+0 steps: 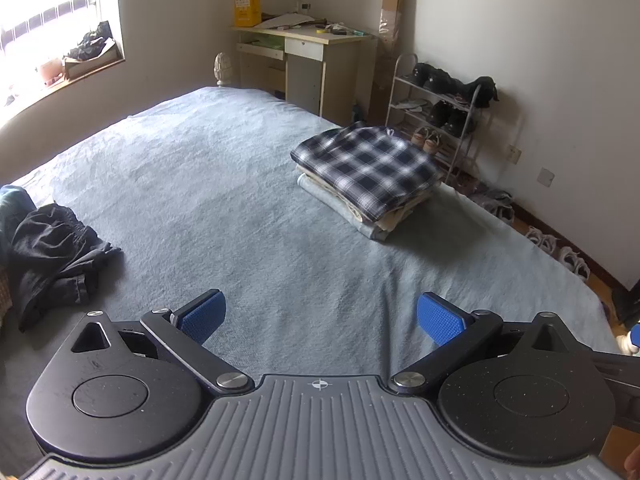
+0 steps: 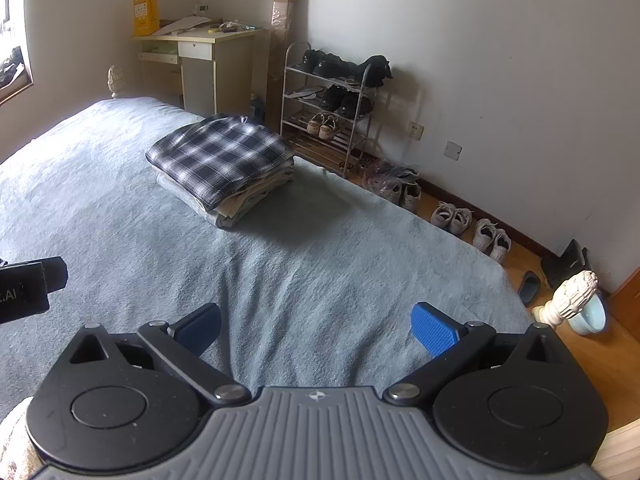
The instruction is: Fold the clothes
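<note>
Our left gripper [image 1: 321, 317] has its jaws spread wide with nothing between the blue ribbed pads [image 1: 202, 316], and our right gripper [image 2: 316, 322] is the same: jaws wide apart, empty. Both hang low over the near part of the wide bed covered in a pale blue-grey blanket [image 1: 224, 184], and neither touches any cloth.

Further out, at the far right of the bed, sits a neat stack of folded clothes topped by a navy-and-white checked garment [image 1: 366, 164], with beige and pale blue layers beneath it. That part of the task looks done. At the near left edge lies a crumpled dark grey garment [image 1: 52, 248], loose and unfolded, well apart from the stack; we judge it to be the next piece to fold. Something blue denim-like [image 1: 12, 204] shows just beyond it at the frame edge, but we cannot tell what it is.

We hold both grippers roughly level and pointing forward across the bed, side by side; the dark body of the left one [image 2: 28, 284] pokes into the left edge of the right wrist view. To go on, we would likely swing left toward the crumpled garment.

Past the bed stand a pale wooden desk [image 1: 316, 46] and a metal shoe rack [image 2: 328, 104] against the white wall.
</note>
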A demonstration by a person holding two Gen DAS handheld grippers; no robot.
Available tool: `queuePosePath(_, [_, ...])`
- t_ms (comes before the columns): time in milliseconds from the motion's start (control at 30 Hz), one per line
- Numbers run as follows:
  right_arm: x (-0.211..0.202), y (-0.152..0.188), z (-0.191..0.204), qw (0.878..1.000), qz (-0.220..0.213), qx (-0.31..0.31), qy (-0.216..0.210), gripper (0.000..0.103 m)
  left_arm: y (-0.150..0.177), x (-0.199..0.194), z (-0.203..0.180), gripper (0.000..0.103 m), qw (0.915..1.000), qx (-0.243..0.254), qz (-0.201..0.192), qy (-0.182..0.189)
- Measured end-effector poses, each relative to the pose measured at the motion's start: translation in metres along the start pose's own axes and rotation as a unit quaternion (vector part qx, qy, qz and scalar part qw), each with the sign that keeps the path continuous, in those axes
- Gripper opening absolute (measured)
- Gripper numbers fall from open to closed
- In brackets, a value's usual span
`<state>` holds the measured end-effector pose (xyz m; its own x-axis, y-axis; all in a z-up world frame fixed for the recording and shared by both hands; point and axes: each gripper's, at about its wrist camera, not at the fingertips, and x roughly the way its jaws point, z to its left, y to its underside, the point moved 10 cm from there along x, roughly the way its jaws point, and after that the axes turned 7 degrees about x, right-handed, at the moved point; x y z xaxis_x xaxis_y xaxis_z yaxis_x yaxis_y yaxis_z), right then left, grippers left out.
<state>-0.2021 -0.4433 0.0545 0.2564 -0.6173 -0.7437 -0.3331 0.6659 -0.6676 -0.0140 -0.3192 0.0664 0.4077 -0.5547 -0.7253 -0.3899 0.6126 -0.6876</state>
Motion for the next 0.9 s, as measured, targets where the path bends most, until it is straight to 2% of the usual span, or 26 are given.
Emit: queuePosePath(900, [-0.0036,0.0016,-0.0063,1.000,-0.001,0.004,0.009,0.103,0.0015,-0.0012,-0.0045,0.103,1.0000,0.006,-0.002,-0.005])
